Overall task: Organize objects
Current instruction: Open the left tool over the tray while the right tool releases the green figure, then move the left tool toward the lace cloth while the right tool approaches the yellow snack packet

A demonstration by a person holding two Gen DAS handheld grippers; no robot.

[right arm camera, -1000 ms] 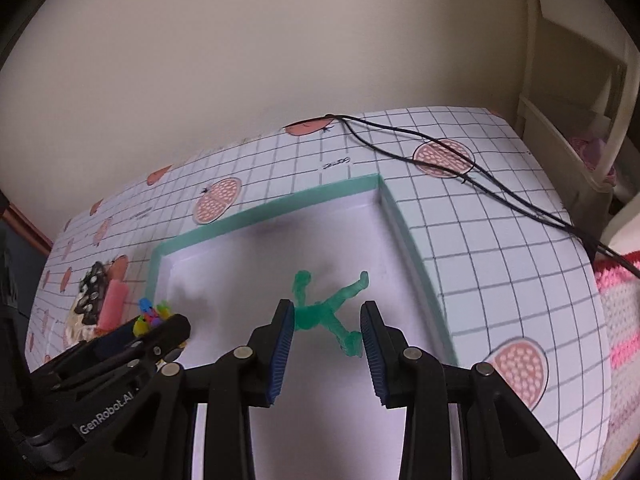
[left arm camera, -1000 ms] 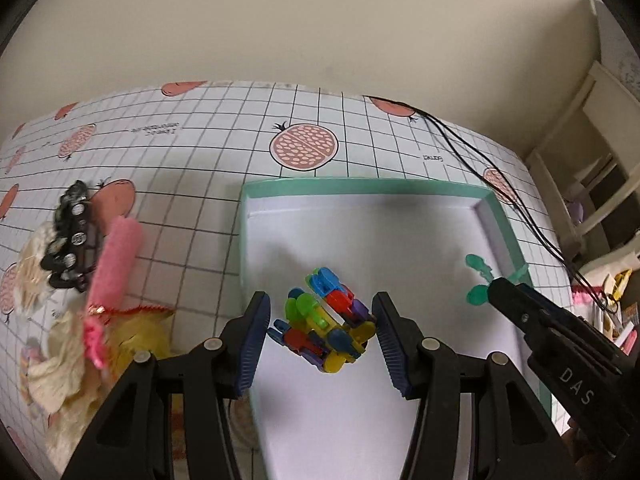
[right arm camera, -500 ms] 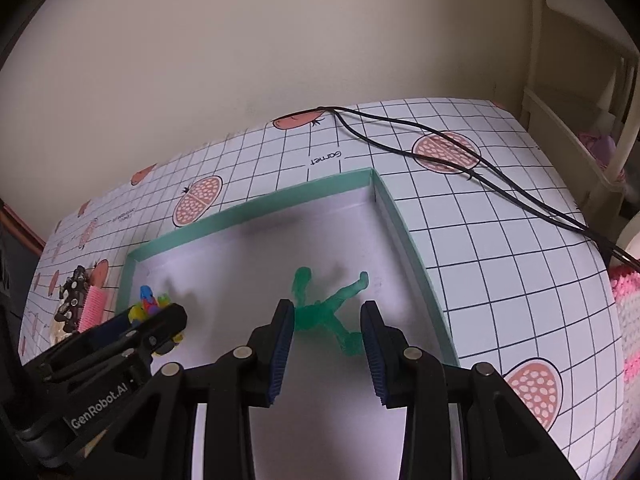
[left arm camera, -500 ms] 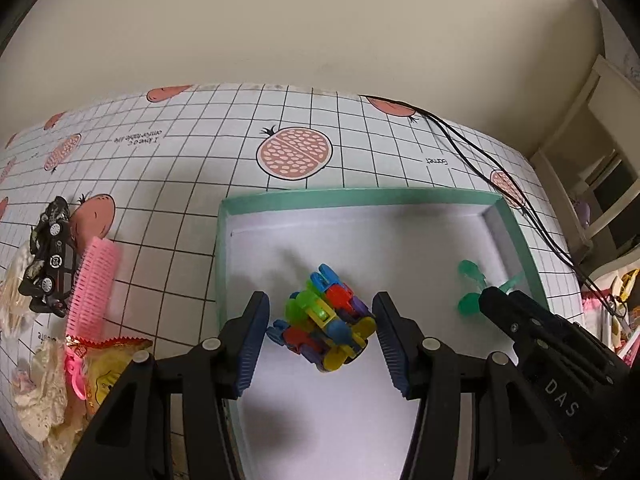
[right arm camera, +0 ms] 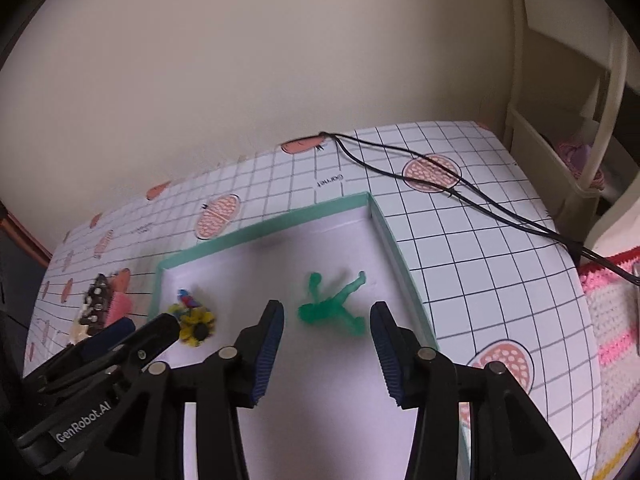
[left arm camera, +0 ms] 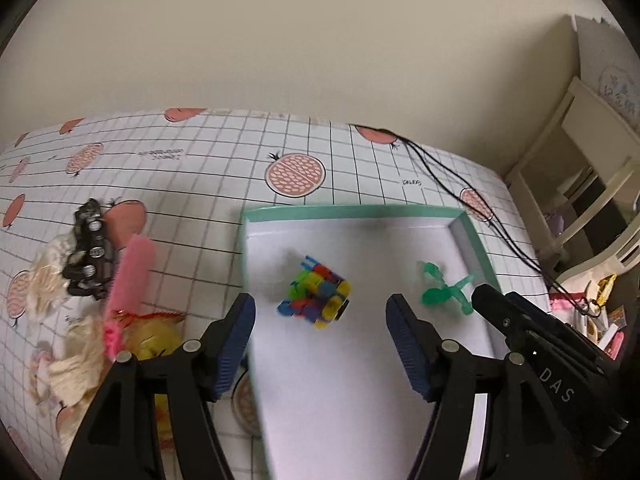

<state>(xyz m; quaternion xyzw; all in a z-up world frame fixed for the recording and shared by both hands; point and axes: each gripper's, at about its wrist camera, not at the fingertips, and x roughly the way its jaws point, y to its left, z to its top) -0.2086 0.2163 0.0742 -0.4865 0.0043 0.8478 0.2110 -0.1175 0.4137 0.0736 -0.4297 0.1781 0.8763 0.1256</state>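
Note:
A shallow white tray with a teal rim lies on the checked tablecloth. Inside it lies a multicoloured block toy and a green plastic figure. My left gripper is open, its fingers apart just short of the block toy and clear of it. My right gripper is open too, wide on both sides of the green figure, which lies on the tray floor.
Left of the tray lie a pink comb, a black toy car, cream fabric and a yellow packet. A black cable crosses the cloth at the right. White shelving stands beyond the table's right edge.
Both grippers have opened and let go: the block toy and the green figure now lie on the tray floor. Both grippers have pulled back a little.

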